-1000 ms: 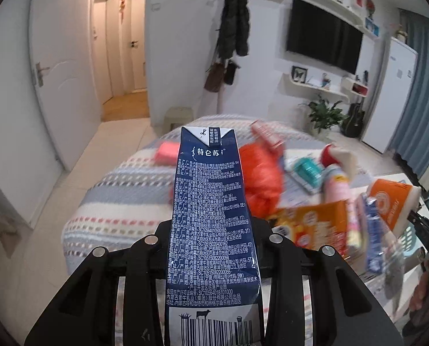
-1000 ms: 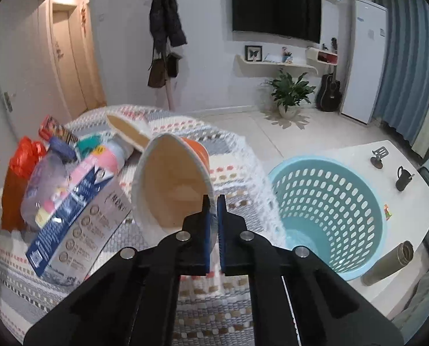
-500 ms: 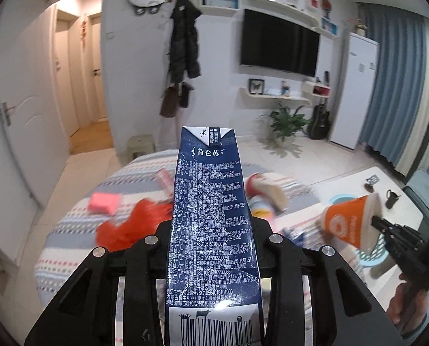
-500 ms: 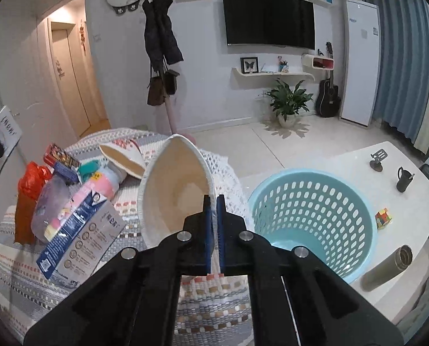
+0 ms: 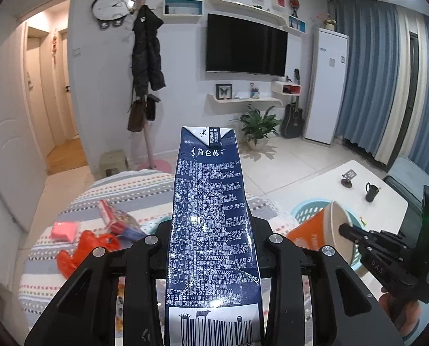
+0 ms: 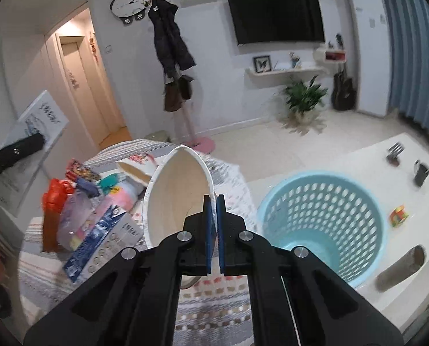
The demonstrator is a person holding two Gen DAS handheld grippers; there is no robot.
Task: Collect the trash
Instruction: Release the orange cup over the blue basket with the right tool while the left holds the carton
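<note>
the left gripper point(image 5: 211, 262) clamps a dark blue printed milk carton point(image 5: 211, 230), long axis pointing away. only the right view shows the pale blue perforated plastic basket's point(image 6: 324, 219) inside; there the right gripper point(image 6: 213, 230) pinches an orange paper cup's point(image 6: 177, 199) rim, mouth facing the camera.

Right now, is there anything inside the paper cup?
Empty. The right wrist view looks straight into the paper cup, which the right hand-held gripper pinches by the rim, and shows only bare cream walls.
</note>
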